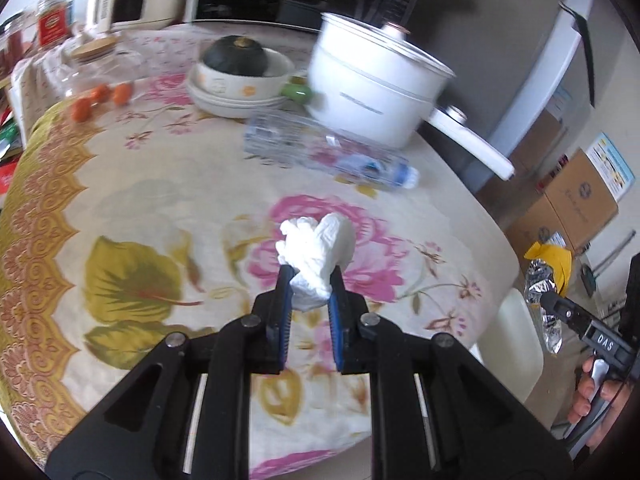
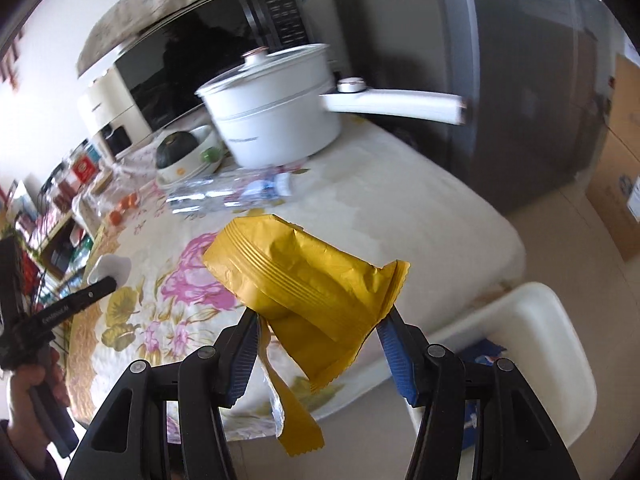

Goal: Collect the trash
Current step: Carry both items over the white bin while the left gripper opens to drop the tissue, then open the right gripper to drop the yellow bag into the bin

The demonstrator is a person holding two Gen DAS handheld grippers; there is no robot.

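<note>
My left gripper [image 1: 309, 274] is shut on a crumpled white tissue [image 1: 316, 250] and holds it just above the flowered tablecloth [image 1: 160, 200]. My right gripper [image 2: 320, 316] is shut on a torn yellow snack wrapper [image 2: 304, 280] with a silver inside, held off the table's right edge; it also shows in the left wrist view [image 1: 550, 276]. An empty clear plastic bottle [image 1: 328, 150] lies on its side on the table in front of the white pot; it also shows in the right wrist view [image 2: 232, 192].
A white electric pot [image 1: 372, 80] with a long handle stands at the back right. A bowl holding a dark squash [image 1: 236, 66], a glass jar [image 1: 92, 60] and small orange fruits [image 1: 100, 98] sit at the back. A white chair [image 2: 520, 352] stands beside the table. Cardboard boxes [image 1: 576, 200] are on the floor.
</note>
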